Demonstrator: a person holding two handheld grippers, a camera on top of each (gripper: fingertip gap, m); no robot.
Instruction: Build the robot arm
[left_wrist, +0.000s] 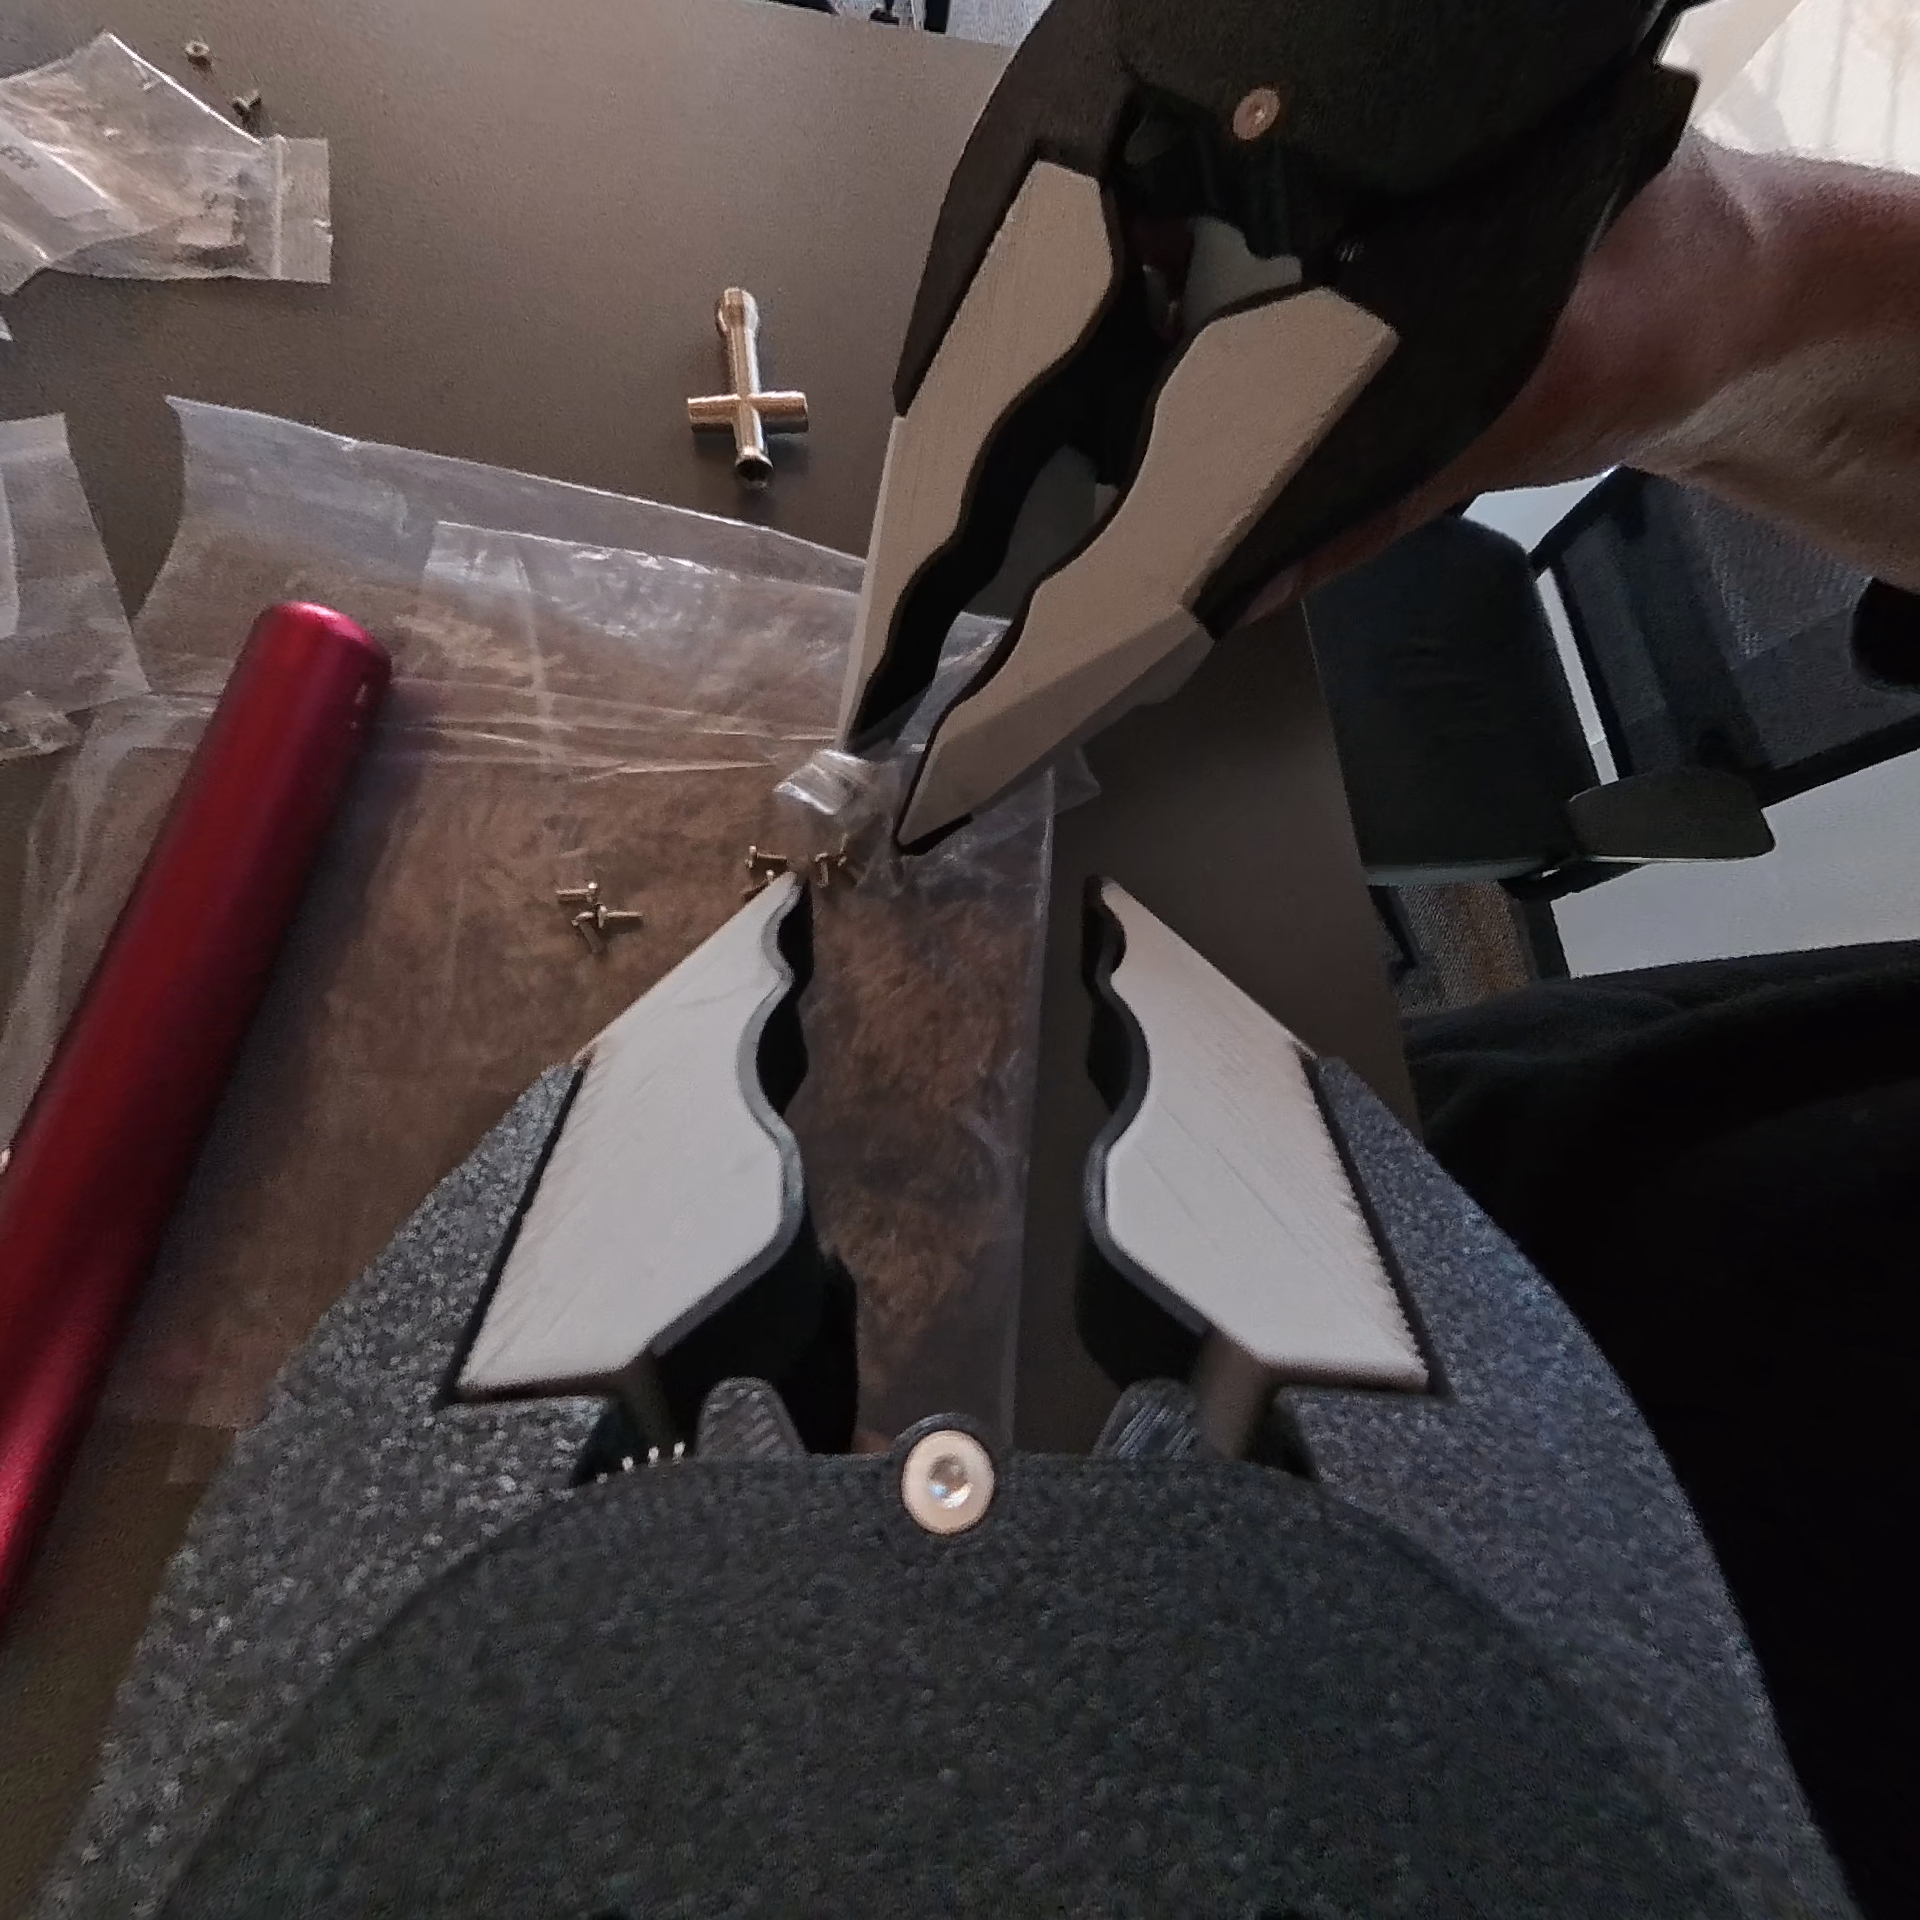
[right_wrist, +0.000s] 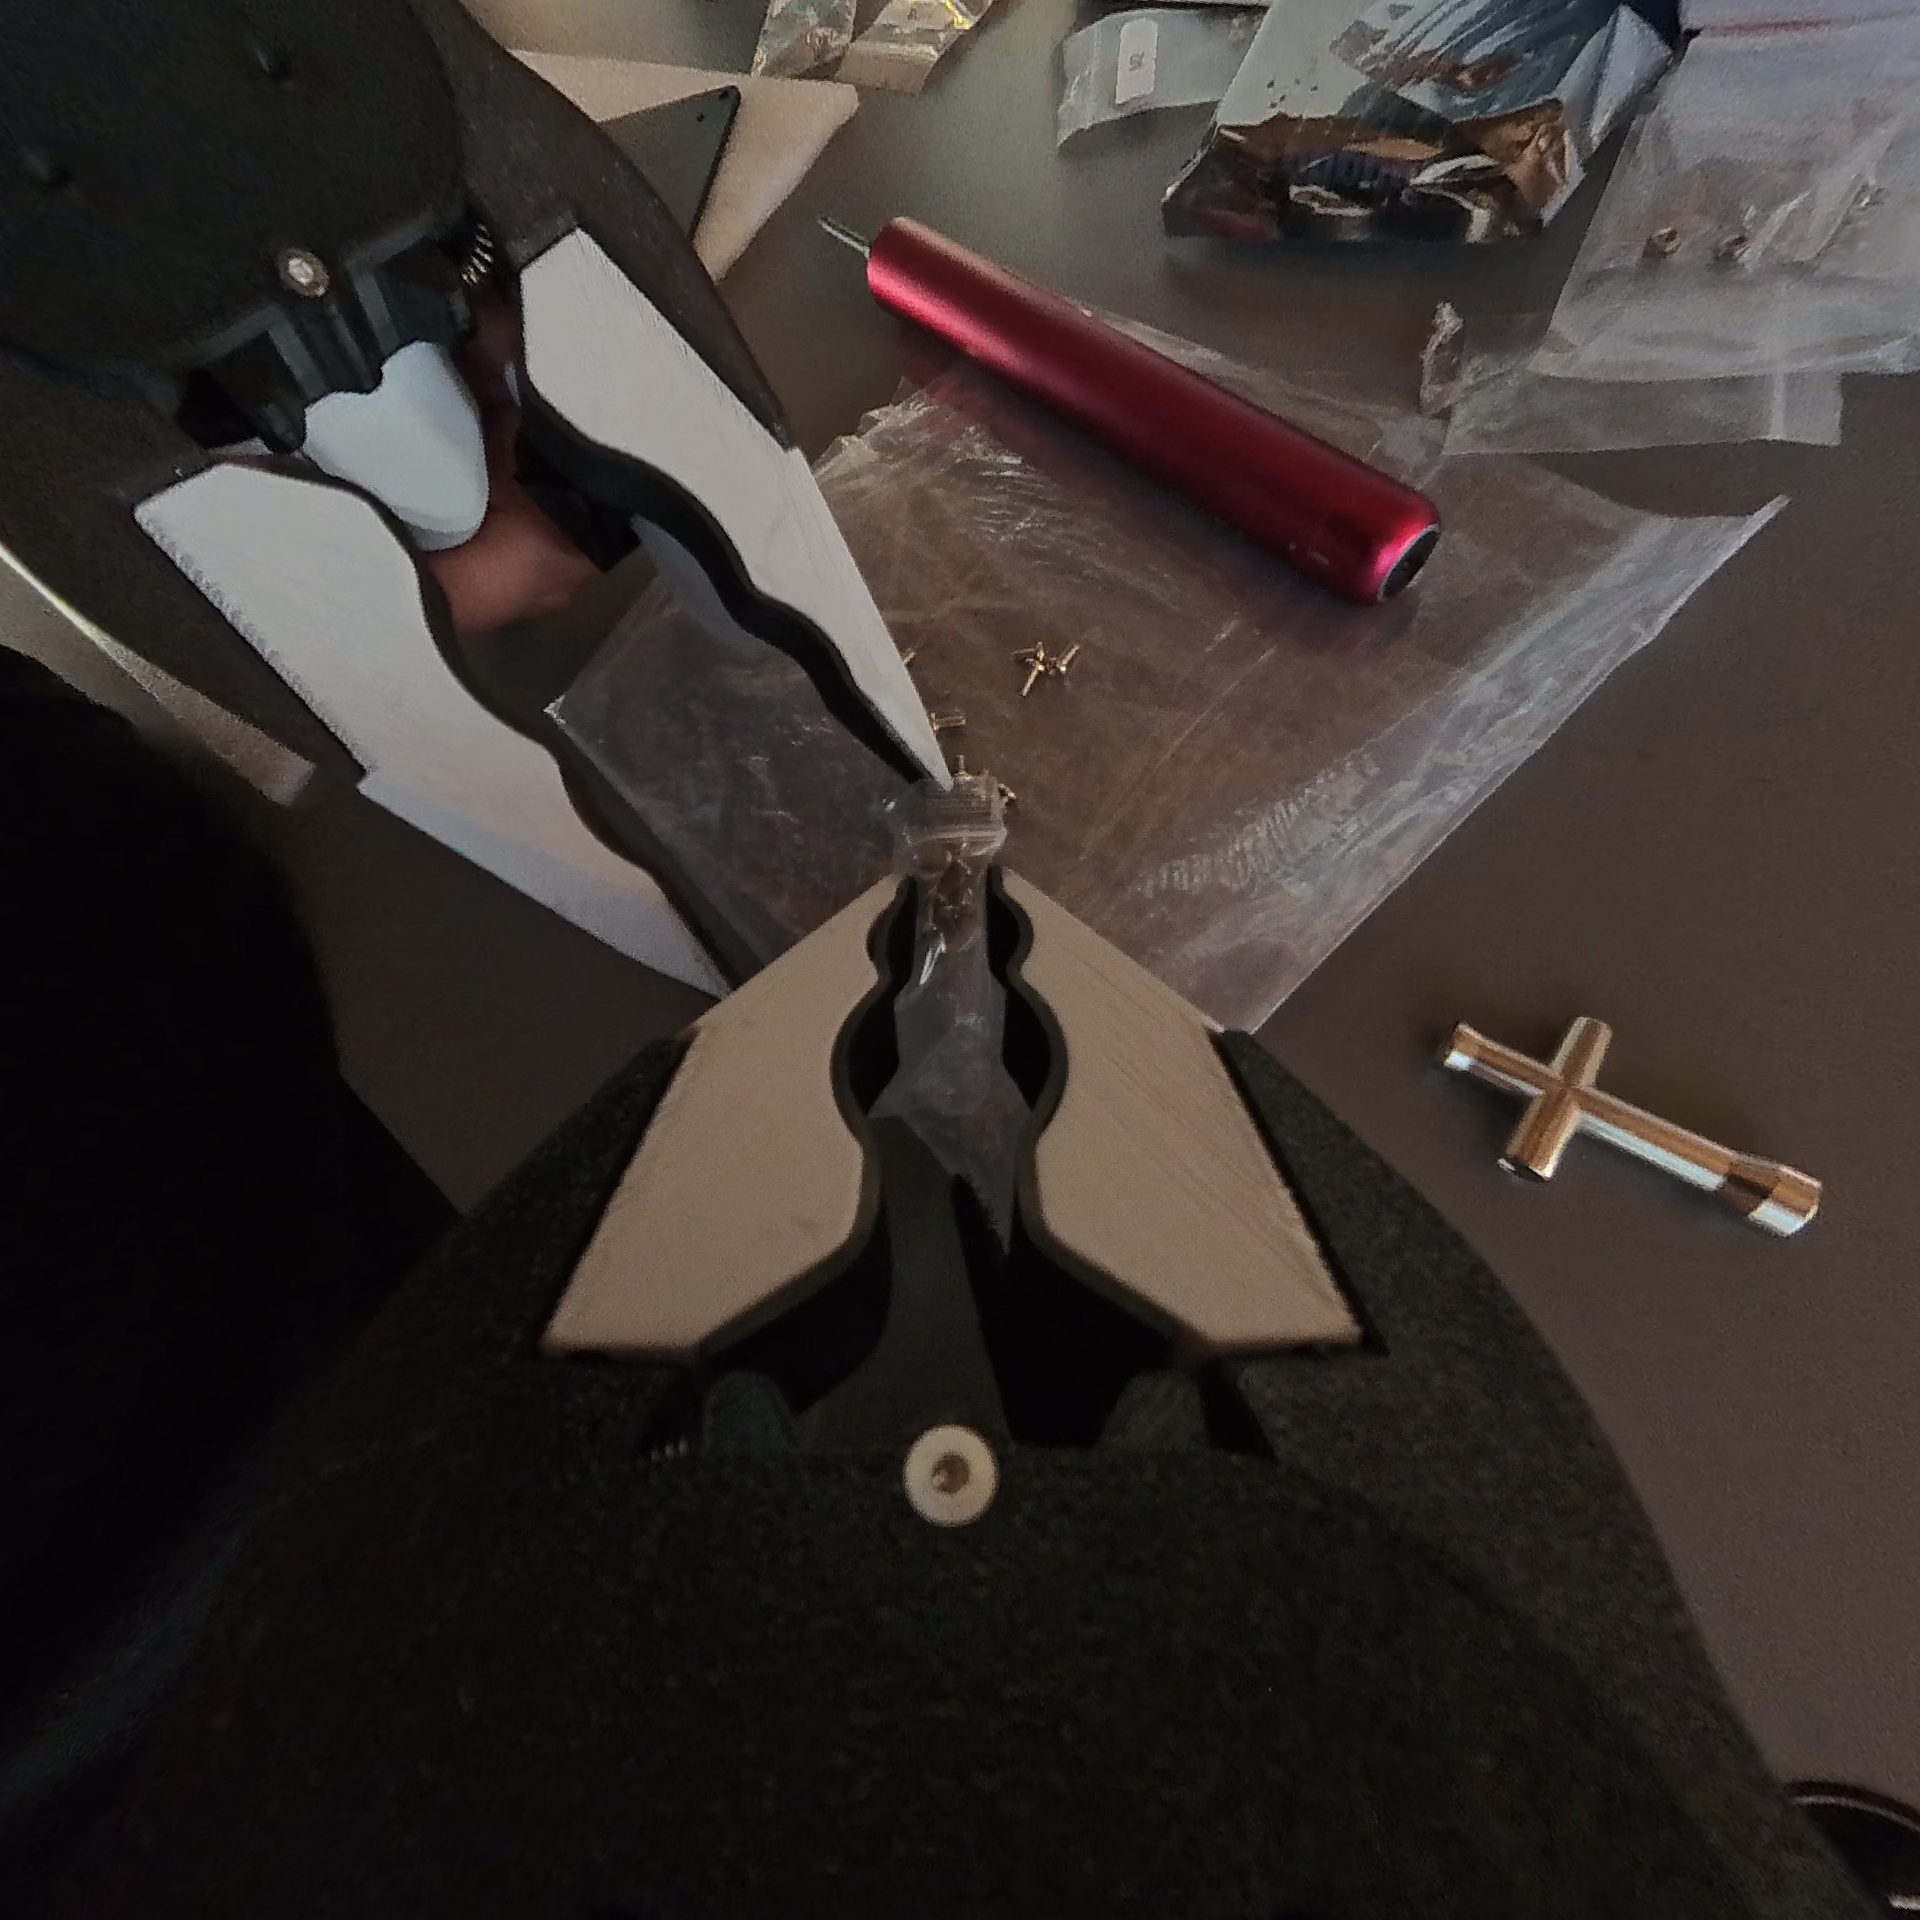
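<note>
In the left wrist view, the left gripper (left_wrist: 940, 883) hangs with its jaws spread wide and nothing between them, over a large clear plastic sheet (left_wrist: 499, 665) lying on the dark desk (left_wrist: 582, 208). Just beyond its fingertips the right gripper (left_wrist: 878, 805) comes in from the upper right, held by a person's hand (left_wrist: 1714, 343), its jaws pinched on a small clear bag (left_wrist: 826, 800). Loose small screws (left_wrist: 597, 914) lie on the sheet beside it. A red cylinder (left_wrist: 177, 997) rests across the sheet's left part, a metal cross wrench (left_wrist: 746, 400) lies farther back on the bare desk, and more clear bags (left_wrist: 156, 177) sit at the far left corner. Only this view shows a dark mesh chair (left_wrist: 1621, 717) past the desk's right edge. In the right wrist view, the right gripper (right_wrist: 948, 883) is seen closed on the small clear bag (right_wrist: 951, 997), which carries tiny screws and bunches up at the fingertips. The left gripper (right_wrist: 821, 862) reaches in from the upper left, jaws apart. Here the red cylinder (right_wrist: 1153, 410) shows a thin bit at its far end, the cross wrench (right_wrist: 1621, 1127) lies toward the right edge, and a crumpled foil bag (right_wrist: 1392, 156) appears at the far side.
</note>
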